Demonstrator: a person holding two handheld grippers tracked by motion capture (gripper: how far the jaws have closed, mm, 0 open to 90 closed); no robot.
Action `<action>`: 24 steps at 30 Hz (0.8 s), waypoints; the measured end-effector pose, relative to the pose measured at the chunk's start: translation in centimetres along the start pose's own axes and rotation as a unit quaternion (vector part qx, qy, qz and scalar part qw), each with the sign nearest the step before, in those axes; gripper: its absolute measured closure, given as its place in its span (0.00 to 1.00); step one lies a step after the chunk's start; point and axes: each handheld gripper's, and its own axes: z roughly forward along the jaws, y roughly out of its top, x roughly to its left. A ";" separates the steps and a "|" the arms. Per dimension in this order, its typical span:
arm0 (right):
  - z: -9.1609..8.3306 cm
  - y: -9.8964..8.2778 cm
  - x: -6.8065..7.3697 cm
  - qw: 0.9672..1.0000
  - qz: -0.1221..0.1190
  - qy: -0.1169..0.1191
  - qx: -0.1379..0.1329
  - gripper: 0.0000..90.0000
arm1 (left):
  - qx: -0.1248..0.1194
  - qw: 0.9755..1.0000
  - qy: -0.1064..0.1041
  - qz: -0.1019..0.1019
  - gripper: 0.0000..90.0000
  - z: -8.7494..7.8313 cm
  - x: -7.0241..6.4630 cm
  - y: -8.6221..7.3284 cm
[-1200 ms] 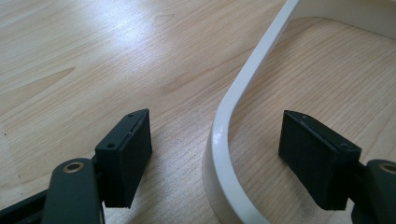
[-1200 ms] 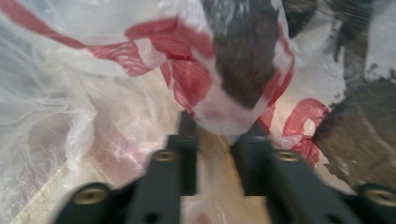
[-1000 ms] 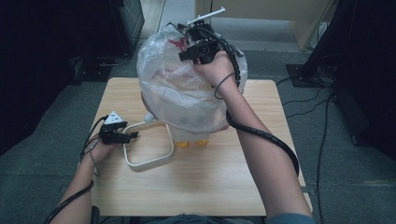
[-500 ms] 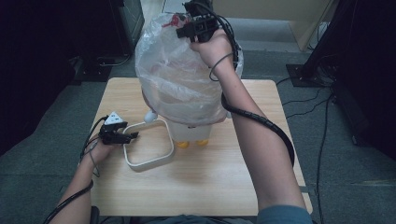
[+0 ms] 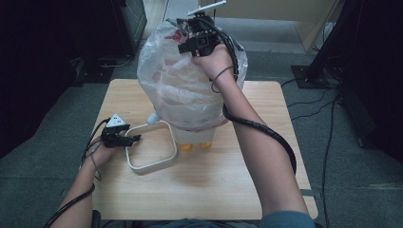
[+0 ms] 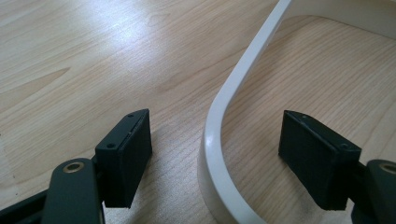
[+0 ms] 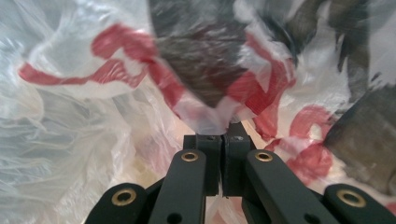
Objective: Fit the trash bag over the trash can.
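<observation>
A clear plastic bag point(image 5: 180, 90) with red print hangs puffed up over the back of the wooden table point(image 5: 214, 190). My right gripper point(image 5: 186, 46) is raised high and is shut on the bag's gathered top. In the right gripper view the jaws point(image 7: 223, 140) pinch crumpled film point(image 7: 70, 140). Under the bag a white body with two yellow feet point(image 5: 186, 147) stands on the table. A white rounded-square ring point(image 5: 152, 167) lies flat at the left. My left gripper point(image 5: 135, 138) rests low at its near-left corner, open. The ring's wall point(image 6: 243, 74) passes between the jaws point(image 6: 215, 154) with a gap on each side.
Cables trail from both grippers along the forearms. Dark equipment and loose cables stand on the grey floor left, right and behind the table. Bare wood lies in front of the ring and to the right of the bag.
My right gripper rose with the bag's top, then came back down a little, and the bag swayed with it. My left gripper and the ring stayed put.
</observation>
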 end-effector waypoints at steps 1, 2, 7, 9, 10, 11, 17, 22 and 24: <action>0.2 -0.3 0.0 1.000 0.004 0.007 0.006 0.99 | 0.000 1.000 0.000 0.000 0.29 0.0 0.0 0.0; 0.4 -0.6 -0.1 1.000 0.009 0.012 0.012 0.98 | 0.000 1.000 0.000 -0.001 0.29 0.0 0.0 0.0; 1.6 -1.8 -0.5 0.999 0.019 0.028 0.031 0.87 | 0.000 1.000 0.000 0.000 0.29 0.0 0.0 0.0; 1.6 -1.9 -0.6 0.999 0.023 0.036 0.033 0.79 | 0.000 1.000 -0.001 0.000 0.28 0.0 0.0 0.0; 1.4 -1.9 -0.5 0.998 0.023 0.038 0.035 0.73 | 0.000 1.000 -0.001 0.000 0.28 0.0 0.0 0.0; 1.2 -1.8 -0.3 0.998 0.019 0.040 0.036 0.69 | 0.000 1.000 -0.002 -0.001 0.28 0.0 0.0 0.0; -1.4 -1.1 0.2 0.998 0.015 0.057 0.035 0.55 | 0.000 1.000 -0.001 0.000 0.28 0.0 0.0 0.0; -3.5 -1.0 0.0 0.995 0.035 0.079 0.039 0.52 | 0.000 1.000 -0.001 0.001 0.28 0.0 -0.1 0.0; -4.0 -1.1 -0.2 0.996 0.034 0.076 0.041 0.50 | 0.000 1.000 -0.001 0.001 0.28 0.0 -0.1 0.0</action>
